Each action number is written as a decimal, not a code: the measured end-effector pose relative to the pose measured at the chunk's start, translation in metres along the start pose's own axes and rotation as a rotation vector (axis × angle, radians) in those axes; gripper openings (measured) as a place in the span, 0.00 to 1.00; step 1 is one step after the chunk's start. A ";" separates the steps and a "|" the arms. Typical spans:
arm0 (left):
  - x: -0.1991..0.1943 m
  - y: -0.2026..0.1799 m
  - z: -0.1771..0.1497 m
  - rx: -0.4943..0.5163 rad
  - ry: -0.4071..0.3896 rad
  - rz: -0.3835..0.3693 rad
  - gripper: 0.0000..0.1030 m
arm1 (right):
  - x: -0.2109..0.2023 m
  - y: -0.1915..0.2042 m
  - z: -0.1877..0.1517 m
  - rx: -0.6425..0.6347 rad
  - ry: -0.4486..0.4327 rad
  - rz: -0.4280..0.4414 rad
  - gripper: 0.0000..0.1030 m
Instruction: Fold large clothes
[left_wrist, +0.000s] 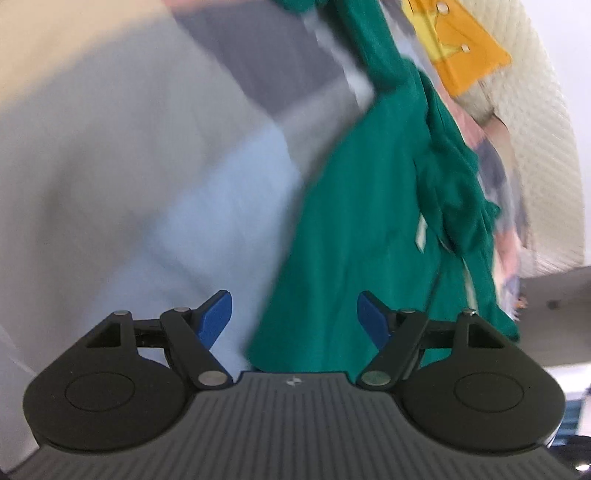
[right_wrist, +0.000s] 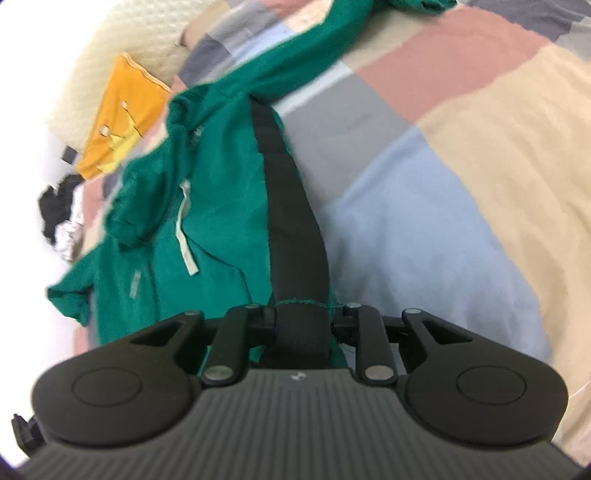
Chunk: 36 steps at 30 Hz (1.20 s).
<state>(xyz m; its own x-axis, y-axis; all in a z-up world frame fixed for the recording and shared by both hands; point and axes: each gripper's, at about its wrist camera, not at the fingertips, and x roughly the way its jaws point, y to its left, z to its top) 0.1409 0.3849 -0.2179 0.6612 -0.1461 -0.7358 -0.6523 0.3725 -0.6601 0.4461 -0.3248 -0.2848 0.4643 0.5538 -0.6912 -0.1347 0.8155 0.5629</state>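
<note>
The patchwork bed (right_wrist: 461, 155) offers broad bare room to the right of the green hoodie (right_wrist: 221, 206), which sprawls unfolded, its hood toward the yellow cushion (right_wrist: 122, 110). This looks like the spreading step: the right gripper (right_wrist: 303, 317) has its jaws pressed together, pinching the hoodie's hem, a dark band running ahead. The left gripper (left_wrist: 294, 314), jaws spread and holding nothing, probably needs another edge next.

Open patchwork bed (right_wrist: 461, 192) lies free to the right of the green hoodie (right_wrist: 218, 206). To its left an orange garment (right_wrist: 122, 110) and a dark clothes heap (right_wrist: 61, 210) crowd the bed's edge (beside a cream pillow (right_wrist: 122, 48)).
</note>
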 end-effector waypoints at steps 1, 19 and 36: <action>0.009 -0.002 -0.006 0.009 0.009 -0.007 0.76 | 0.005 0.001 -0.003 0.001 0.007 -0.010 0.23; -0.018 -0.038 -0.031 0.144 -0.144 -0.012 0.08 | -0.038 0.015 -0.018 -0.045 -0.075 0.082 0.22; -0.020 -0.009 -0.026 0.217 -0.057 0.086 0.19 | -0.020 0.028 -0.033 -0.115 0.006 -0.064 0.24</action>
<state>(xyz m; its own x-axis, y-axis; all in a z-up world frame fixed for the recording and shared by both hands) 0.1233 0.3605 -0.2012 0.6306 -0.0553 -0.7741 -0.6162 0.5708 -0.5427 0.4046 -0.3071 -0.2698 0.4701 0.5009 -0.7267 -0.2045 0.8628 0.4624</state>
